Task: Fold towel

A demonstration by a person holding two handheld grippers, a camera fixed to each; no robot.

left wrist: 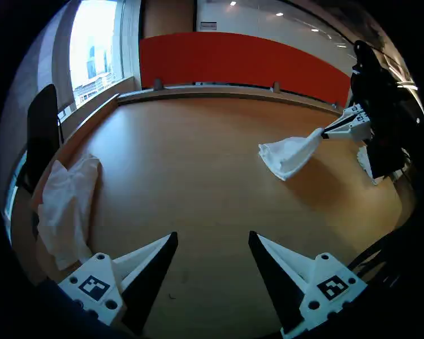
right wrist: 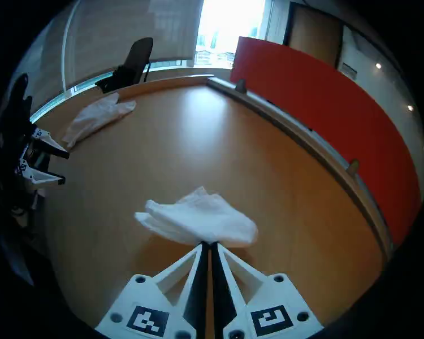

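A small white towel (right wrist: 203, 220) hangs crumpled just above the wooden table (right wrist: 212, 141), pinched at one corner by my right gripper (right wrist: 209, 246), whose fingers are shut on it. From the left gripper view the same towel (left wrist: 288, 155) dangles from the right gripper (left wrist: 324, 133) at the far right of the table (left wrist: 200, 158). My left gripper (left wrist: 212, 240) stands open low over the table's near side with nothing between its fingers. It is also at the left edge of the right gripper view (right wrist: 63, 168), open.
A heap of white cloth (left wrist: 68, 209) lies at the table's left edge, seen too in the right gripper view (right wrist: 99, 118). More white cloth (left wrist: 363, 161) sits behind the right gripper. A red partition (left wrist: 240, 62) and a black chair (right wrist: 135, 59) border the table.
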